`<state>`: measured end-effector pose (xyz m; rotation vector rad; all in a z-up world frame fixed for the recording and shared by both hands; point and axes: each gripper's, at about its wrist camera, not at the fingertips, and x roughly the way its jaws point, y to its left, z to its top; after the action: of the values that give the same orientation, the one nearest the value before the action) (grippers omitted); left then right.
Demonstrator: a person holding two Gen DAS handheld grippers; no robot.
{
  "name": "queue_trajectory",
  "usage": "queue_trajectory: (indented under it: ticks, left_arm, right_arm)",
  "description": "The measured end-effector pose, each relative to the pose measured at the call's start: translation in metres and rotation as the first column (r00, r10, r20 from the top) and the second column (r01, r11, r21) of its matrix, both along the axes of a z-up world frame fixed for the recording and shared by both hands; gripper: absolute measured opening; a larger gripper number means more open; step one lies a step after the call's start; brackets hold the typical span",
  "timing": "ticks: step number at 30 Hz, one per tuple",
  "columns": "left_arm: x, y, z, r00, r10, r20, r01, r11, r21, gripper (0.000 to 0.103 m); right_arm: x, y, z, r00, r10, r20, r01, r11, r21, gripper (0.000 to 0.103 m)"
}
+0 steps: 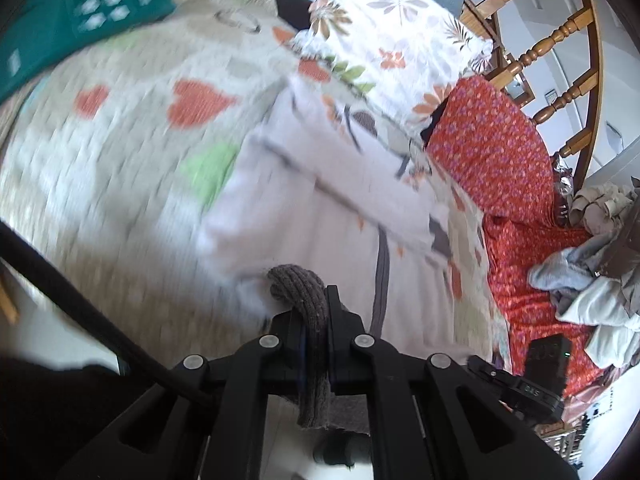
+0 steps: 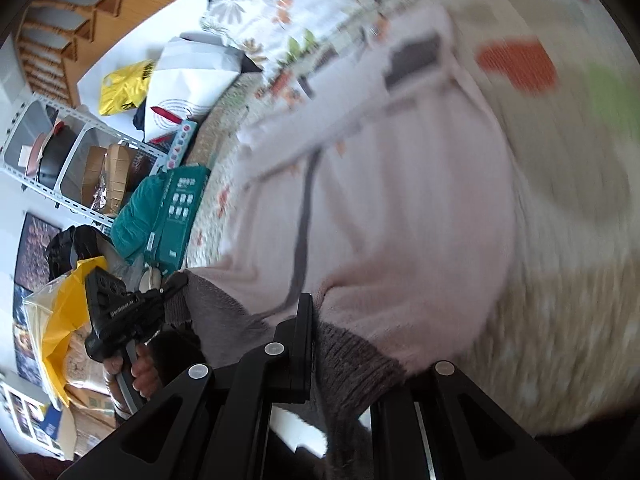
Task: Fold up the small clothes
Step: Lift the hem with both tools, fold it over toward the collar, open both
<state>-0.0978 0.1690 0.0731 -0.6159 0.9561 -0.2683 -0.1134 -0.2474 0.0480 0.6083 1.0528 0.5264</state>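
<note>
Quilted bedspread (image 1: 120, 168) with heart patches under us, pillow (image 1: 384, 28) beyond. Left gripper (image 1: 316, 320) clamped on the sweater's (image 1: 320, 184) grey ribbed hem (image 1: 298, 284); right gripper (image 2: 312, 320) pinching the same hem, knit bunched between its jaws. Body of the garment drapes ahead of both. Soft, light, stretchy, so we judge the hem corners are the best hold.

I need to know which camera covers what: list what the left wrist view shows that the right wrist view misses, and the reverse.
Left wrist only: a red patterned cloth and a pile of pale clothes beside it.
Right wrist only: a white metal shelf, yellow bags and the left gripper.
Both: the pale pink sweater, its grey ribbed hem clamped, and the heart-print bedspread.
</note>
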Motion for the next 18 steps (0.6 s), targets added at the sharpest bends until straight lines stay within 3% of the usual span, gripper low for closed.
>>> queue_trajectory:
  ticks: [7,18]
  left_arm:
    - [0.085,-0.003,0.008,0.999,0.041,0.005,-0.041,0.998,0.049,0.007]
    - [0.210,-0.017,-0.013,0.997,0.066,-0.051,-0.061,0.995,0.080,0.007]
  right_arm:
    - [0.070,0.002,0.030,0.996,-0.045,0.074,0.049,0.997,-0.052,0.008]
    - [0.183,-0.018,0.010,0.989,-0.144,-0.043,0.145,0.989,0.018,0.008]
